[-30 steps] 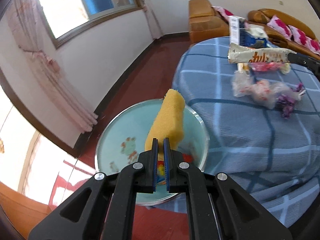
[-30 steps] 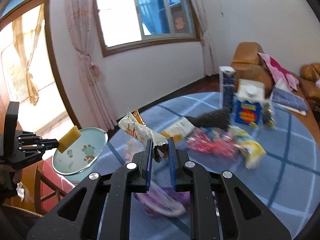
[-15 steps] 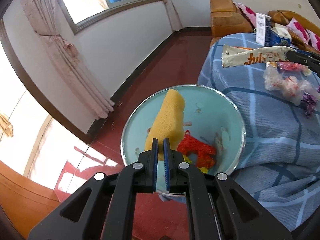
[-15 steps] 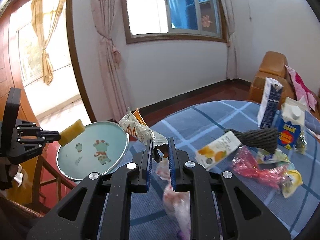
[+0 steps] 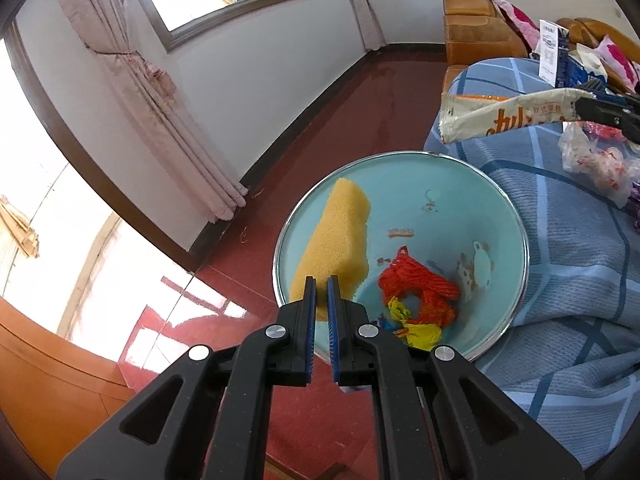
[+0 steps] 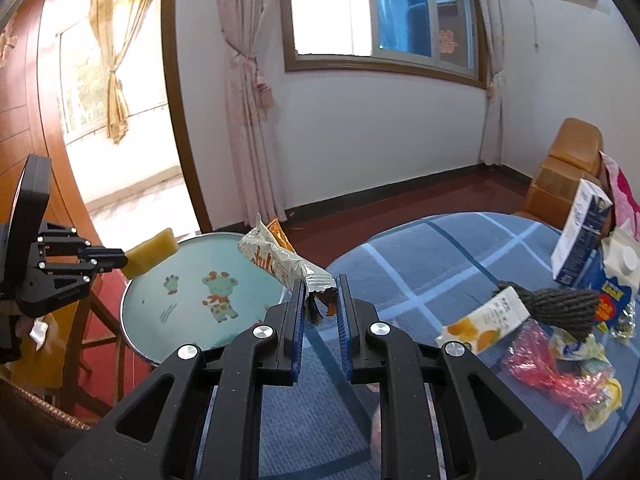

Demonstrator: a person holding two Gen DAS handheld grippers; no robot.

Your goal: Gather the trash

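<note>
Both grippers had swung toward the round turquoise enamel basin [image 5: 404, 168]: left gripper [image 5: 321, 286] pinching a yellow sponge [image 5: 340, 240] above it, right gripper [image 6: 320, 290] clamping a crinkled white snack wrapper [image 6: 276, 258] beside it.

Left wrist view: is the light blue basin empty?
No, the basin holds a red mesh bag and yellow scraps.

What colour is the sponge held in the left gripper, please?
Yellow sponge, clearest in the left wrist view.

Yellow sponge [image 5: 336, 248] tilted over the rim of a pale blue basin [image 5: 500, 196], red and yellow scraps [image 5: 420, 300] at its bottom, long cream snack wrapper [image 6: 276, 260] held in the air above the basin edge
</note>
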